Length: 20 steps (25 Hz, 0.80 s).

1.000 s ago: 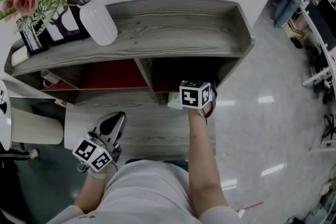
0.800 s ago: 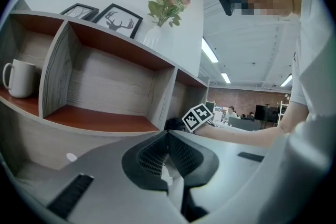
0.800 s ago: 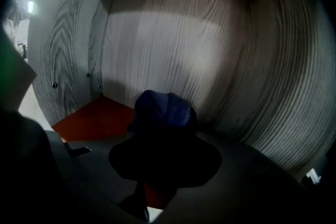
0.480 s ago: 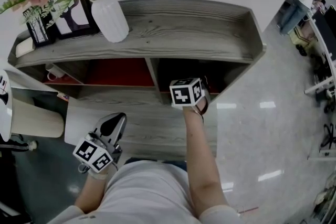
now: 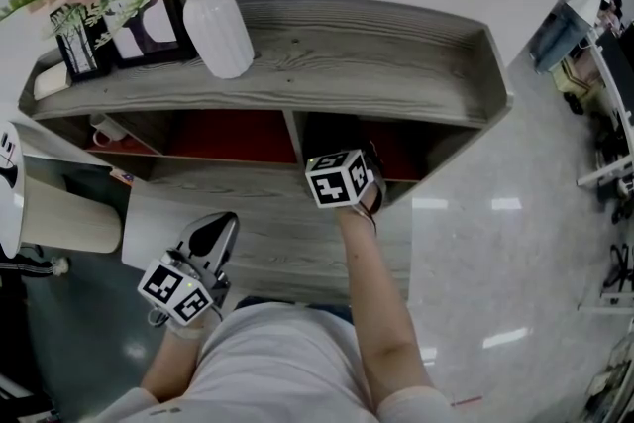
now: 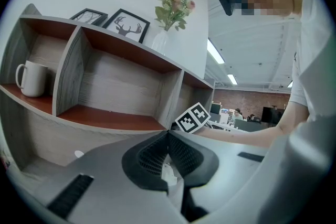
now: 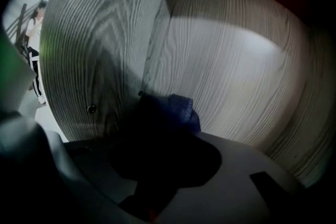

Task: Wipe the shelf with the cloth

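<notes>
The grey wooden shelf unit has red-floored compartments under its top board. My right gripper reaches into the lower right compartment; only its marker cube shows in the head view. In the right gripper view the right gripper is shut on a dark blue cloth, which lies against the wood-grain inner wall near the corner. My left gripper hangs shut near my body, in front of the unit's left half, holding nothing I can make out. The left gripper view looks across its closed jaws at the compartments.
On the top board stand a white vase of flowers and picture frames. A white mug sits in the left compartment. A pale rounded object is at my left. Glossy floor and distant people lie to the right.
My right gripper has slid left with the cloth, toward the middle divider. The head camera has shifted a little. The left gripper has stayed put.
</notes>
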Available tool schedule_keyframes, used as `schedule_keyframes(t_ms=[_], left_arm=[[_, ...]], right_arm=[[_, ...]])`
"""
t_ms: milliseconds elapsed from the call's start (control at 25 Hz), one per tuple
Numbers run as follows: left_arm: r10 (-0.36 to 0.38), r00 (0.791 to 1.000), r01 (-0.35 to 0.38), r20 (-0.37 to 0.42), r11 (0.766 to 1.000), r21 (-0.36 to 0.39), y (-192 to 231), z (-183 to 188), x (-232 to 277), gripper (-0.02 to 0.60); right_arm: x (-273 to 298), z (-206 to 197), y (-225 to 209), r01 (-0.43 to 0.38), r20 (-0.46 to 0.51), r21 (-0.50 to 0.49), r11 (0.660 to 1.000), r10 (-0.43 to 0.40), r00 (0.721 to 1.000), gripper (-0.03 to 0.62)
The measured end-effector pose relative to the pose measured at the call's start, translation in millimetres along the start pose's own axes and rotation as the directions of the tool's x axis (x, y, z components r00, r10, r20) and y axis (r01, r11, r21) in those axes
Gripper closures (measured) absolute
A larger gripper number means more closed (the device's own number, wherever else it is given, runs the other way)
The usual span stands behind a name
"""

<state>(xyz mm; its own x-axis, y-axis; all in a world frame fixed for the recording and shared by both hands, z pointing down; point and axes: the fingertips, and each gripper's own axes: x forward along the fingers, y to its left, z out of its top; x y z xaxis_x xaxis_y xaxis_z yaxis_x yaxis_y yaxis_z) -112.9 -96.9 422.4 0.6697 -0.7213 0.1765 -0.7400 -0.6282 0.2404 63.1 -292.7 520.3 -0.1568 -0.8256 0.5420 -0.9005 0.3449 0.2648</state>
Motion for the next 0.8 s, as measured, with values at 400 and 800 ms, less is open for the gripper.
schedule_keyframes(t_ms=[400,800], left_arm=[[0.001,1.0,-0.001,0.003,1.0,0.006,-3,4,0,0.566],[-0.006,1.0,0.006,0.001,1.0,0.017,-7,6,4,0.566]], right_arm=[[-2,28,-1,0.02,0.153,0.034,0.999,-0.025,0.988,0.485],[-59,107,-33,0.07,0.431,0.13,0.989,-0.12,0.894,0.486]])
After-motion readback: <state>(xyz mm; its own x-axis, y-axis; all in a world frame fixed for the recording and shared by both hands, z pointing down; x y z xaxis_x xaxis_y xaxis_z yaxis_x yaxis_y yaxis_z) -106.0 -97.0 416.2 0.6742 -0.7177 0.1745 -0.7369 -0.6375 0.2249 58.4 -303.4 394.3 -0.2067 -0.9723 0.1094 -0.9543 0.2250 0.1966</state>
